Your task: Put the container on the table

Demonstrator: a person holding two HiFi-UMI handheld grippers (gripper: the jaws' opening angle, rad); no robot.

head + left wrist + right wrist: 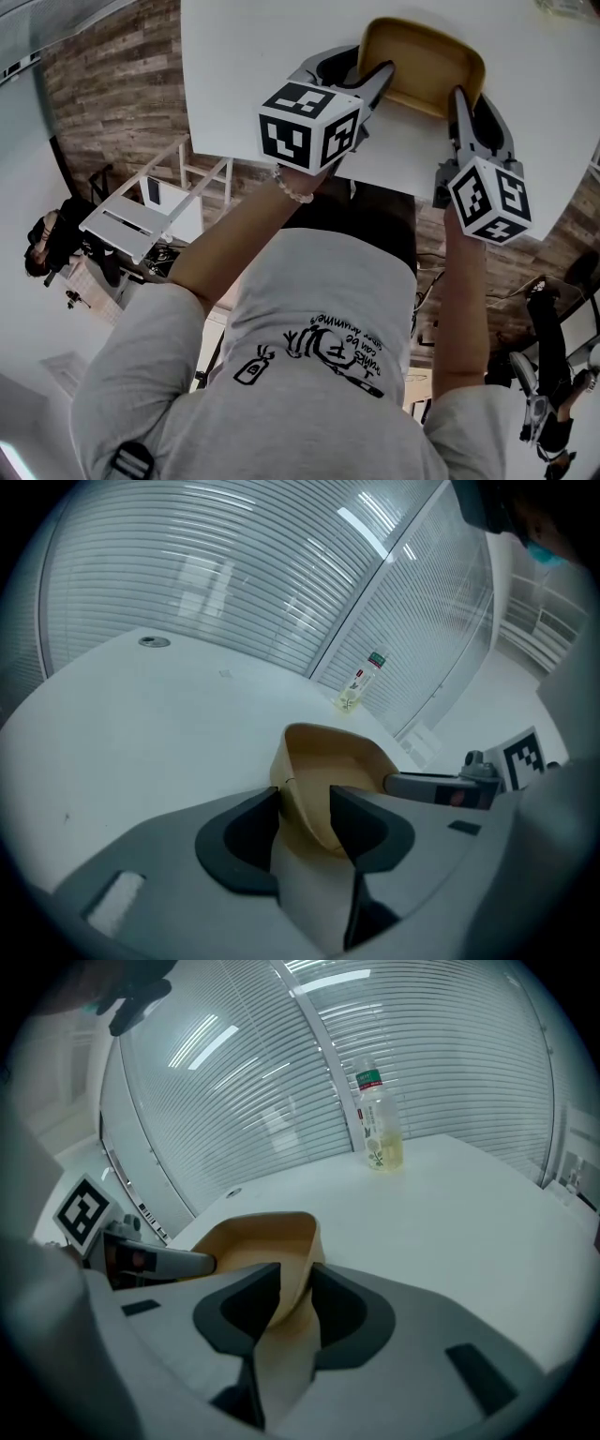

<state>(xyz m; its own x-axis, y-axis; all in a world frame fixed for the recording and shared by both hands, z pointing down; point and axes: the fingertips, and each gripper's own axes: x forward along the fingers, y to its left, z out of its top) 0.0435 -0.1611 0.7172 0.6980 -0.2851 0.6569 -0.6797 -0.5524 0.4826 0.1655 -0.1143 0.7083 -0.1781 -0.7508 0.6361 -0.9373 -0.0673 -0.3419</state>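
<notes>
The left gripper (378,77) and right gripper (457,99) each have jaws clamped on opposite walls of the tan container (422,52), close to the counter's (244,75) near edge. If one side lets go early, I reckon it tips or slides off.

Tan container (427,61), white table (234,66), grey left tool (306,808) and right tool (295,1297), black-and-white marker cubes (307,127)

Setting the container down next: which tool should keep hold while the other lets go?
Right, marginally. The right tool pinches the container wall snugly. The left tool has its jaws wider on a curved wall, seemingly a looser hold. Both grip opposite sides over the table.
</notes>
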